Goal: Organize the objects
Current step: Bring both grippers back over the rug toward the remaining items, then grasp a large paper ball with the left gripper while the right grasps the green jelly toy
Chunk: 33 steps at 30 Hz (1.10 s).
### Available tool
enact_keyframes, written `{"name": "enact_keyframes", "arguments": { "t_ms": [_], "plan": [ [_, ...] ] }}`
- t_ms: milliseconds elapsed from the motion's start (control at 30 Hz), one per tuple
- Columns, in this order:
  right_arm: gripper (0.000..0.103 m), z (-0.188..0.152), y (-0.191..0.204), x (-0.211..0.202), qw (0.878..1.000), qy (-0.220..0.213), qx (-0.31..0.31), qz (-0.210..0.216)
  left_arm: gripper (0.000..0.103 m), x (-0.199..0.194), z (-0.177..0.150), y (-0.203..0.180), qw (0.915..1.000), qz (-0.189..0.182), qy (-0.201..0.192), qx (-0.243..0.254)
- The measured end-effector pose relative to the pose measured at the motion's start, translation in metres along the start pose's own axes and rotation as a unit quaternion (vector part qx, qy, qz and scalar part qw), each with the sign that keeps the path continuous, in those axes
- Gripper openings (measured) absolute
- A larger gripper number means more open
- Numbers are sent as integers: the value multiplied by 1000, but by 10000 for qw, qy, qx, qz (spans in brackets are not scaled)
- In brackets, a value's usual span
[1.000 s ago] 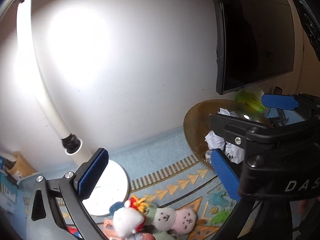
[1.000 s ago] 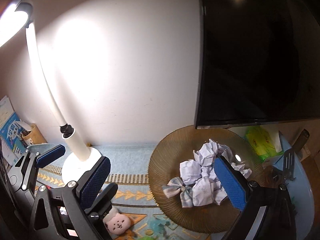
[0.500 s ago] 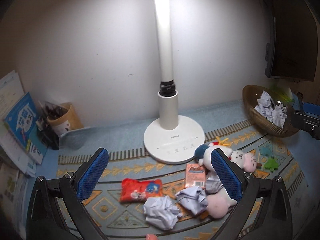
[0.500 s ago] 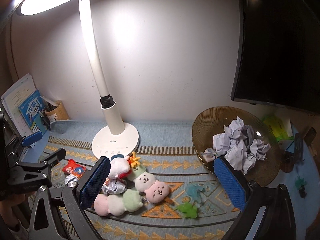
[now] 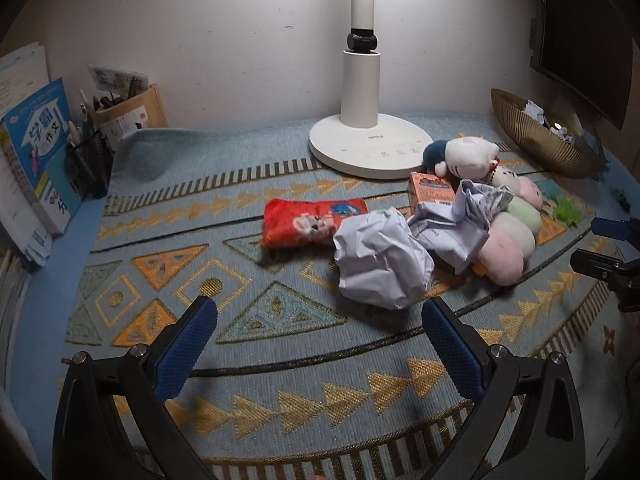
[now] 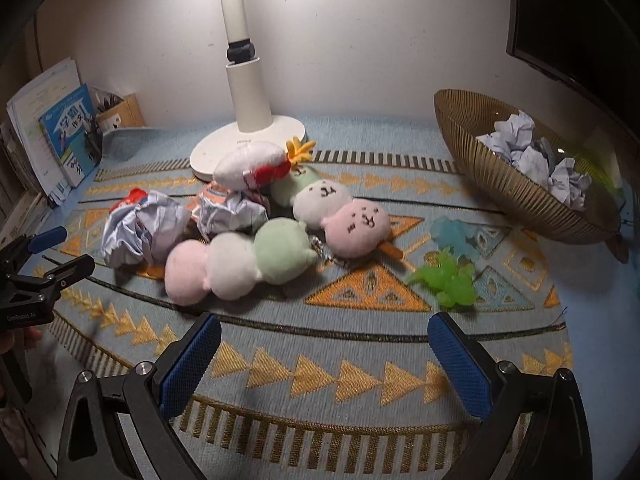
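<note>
My left gripper (image 5: 320,344) hangs open low over the patterned mat, just short of a crumpled paper ball (image 5: 380,260). A second paper ball (image 5: 452,224), a red snack packet (image 5: 308,224), an orange carton (image 5: 430,192) and plush toys (image 5: 504,248) lie behind it. My right gripper (image 6: 324,360) is open above the mat's front, nothing between its fingers. Ahead of it lie a three-ball plush skewer (image 6: 236,264), a pink-faced plush (image 6: 356,224), both paper balls (image 6: 140,232) and green (image 6: 448,280) and blue (image 6: 452,236) rubbery toys. A woven bowl (image 6: 508,188) at the right holds several paper balls.
A white lamp base (image 5: 368,148) stands at the back centre. Books (image 5: 36,152) and a mesh pen holder (image 5: 90,164) line the left wall. A dark monitor (image 5: 580,32) hangs at the back right. The other gripper (image 6: 36,276) shows at the left edge.
Both grippers have swung away from the bowl, leftward and down toward the mat. The lamp, toys and paper balls came into close view. Both stayed open.
</note>
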State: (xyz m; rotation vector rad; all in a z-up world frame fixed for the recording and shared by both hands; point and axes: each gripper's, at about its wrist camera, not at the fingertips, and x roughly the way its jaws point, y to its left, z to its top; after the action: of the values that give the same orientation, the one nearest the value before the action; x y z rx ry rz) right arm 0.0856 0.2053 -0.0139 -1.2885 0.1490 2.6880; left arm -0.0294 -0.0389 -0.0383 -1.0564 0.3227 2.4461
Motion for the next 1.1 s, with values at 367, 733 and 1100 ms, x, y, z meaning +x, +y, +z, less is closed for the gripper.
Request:
{"name": "enact_keyframes", "arguments": {
  "t_ms": [367,733,1100],
  "plan": [
    [103,-19,-77,0,9962,3,850,196,103,37,4,-16,9987,-186,342,-323],
    [103,13,-90,33,9989,110,122,-436,102,54,18,-22,9974,-61,508,-509],
    [94,15,-100,28,9987,-33,505,-2,102,59,20,-19,9970,-81,508,-573]
  ]
}}
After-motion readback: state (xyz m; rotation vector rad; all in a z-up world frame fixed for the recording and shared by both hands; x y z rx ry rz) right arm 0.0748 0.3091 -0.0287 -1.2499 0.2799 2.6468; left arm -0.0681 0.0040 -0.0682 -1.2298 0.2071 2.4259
